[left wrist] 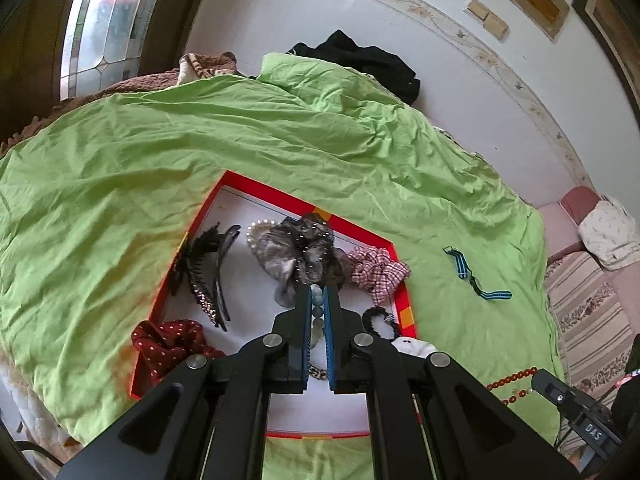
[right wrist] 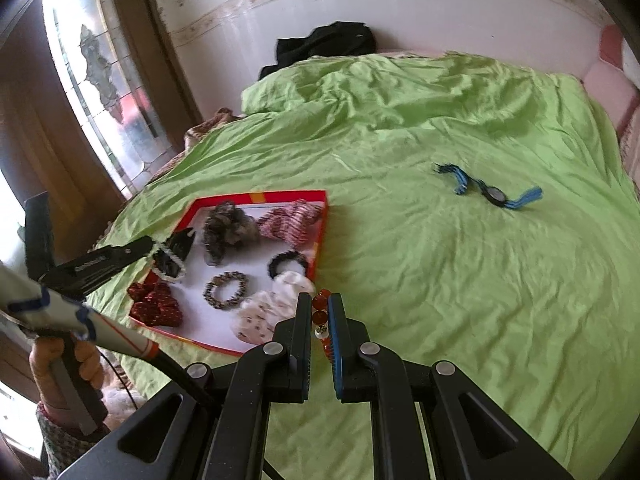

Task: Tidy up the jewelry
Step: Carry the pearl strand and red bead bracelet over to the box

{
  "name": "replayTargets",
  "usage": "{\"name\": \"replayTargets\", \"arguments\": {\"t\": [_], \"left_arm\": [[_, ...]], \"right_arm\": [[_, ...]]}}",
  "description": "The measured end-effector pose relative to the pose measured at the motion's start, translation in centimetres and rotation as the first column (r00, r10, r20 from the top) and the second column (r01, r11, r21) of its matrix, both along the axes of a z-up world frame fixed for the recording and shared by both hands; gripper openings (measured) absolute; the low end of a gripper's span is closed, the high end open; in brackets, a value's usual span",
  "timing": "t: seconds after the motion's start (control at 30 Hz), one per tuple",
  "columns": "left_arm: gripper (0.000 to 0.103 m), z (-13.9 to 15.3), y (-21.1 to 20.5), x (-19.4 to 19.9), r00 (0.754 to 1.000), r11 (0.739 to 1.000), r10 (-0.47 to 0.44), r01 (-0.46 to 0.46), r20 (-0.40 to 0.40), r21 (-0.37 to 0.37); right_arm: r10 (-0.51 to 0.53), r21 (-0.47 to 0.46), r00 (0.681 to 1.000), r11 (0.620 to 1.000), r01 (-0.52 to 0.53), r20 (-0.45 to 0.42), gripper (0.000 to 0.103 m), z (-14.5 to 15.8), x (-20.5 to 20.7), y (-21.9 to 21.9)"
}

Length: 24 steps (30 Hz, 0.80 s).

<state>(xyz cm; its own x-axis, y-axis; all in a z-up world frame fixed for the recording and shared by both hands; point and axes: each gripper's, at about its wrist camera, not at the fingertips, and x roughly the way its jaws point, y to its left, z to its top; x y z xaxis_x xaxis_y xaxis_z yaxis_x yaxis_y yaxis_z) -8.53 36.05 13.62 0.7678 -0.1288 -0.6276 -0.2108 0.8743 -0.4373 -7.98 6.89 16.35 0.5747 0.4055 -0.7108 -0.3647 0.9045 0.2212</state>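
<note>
A red-rimmed tray (left wrist: 362,233) with a white floor lies on the green bedsheet; it also shows in the right wrist view (right wrist: 323,224). It holds scrunchies, hair clips and bracelets. My left gripper (left wrist: 318,294) is shut on a pale bead bracelet (left wrist: 317,308) above the tray's middle. From the right wrist view that bracelet (right wrist: 170,264) hangs at the left gripper's tip (right wrist: 154,245). My right gripper (right wrist: 320,304) is shut on a red bead bracelet (right wrist: 321,322) just right of the tray's near corner; its beads show in the left wrist view (left wrist: 512,380).
A blue-striped watch (right wrist: 490,192) lies alone on the sheet to the right, also in the left wrist view (left wrist: 474,278). Black clothing (right wrist: 324,46) is piled by the wall. A striped sofa (left wrist: 588,320) borders the bed.
</note>
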Motion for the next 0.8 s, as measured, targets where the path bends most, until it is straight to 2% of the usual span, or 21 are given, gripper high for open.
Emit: {"name": "replayTargets", "arguments": {"t": [0.2, 0.53, 0.8], "left_arm": [[0.006, -1.1, 1.2, 0.6, 0.999, 0.999, 0.025, -0.025, -0.023, -0.025], [0.006, -2.4, 2.1, 1.7, 0.998, 0.999, 0.043, -0.044, -0.047, -0.022], [0.006, -2.4, 1.8, 1.7, 0.996, 0.994, 0.075, -0.071, -0.048, 0.078]], "right_arm": [[0.077, 0.001, 0.997, 0.997, -0.077, -0.003, 0.009, 0.5, 0.4, 3.6], [0.208, 0.022, 0.977, 0.978, -0.208, -0.042, 0.009, -0.1, 0.3, 10.2], [0.274, 0.015, 0.959, 0.962, -0.274, -0.070, 0.009, -1.6, -0.1, 14.2]]}}
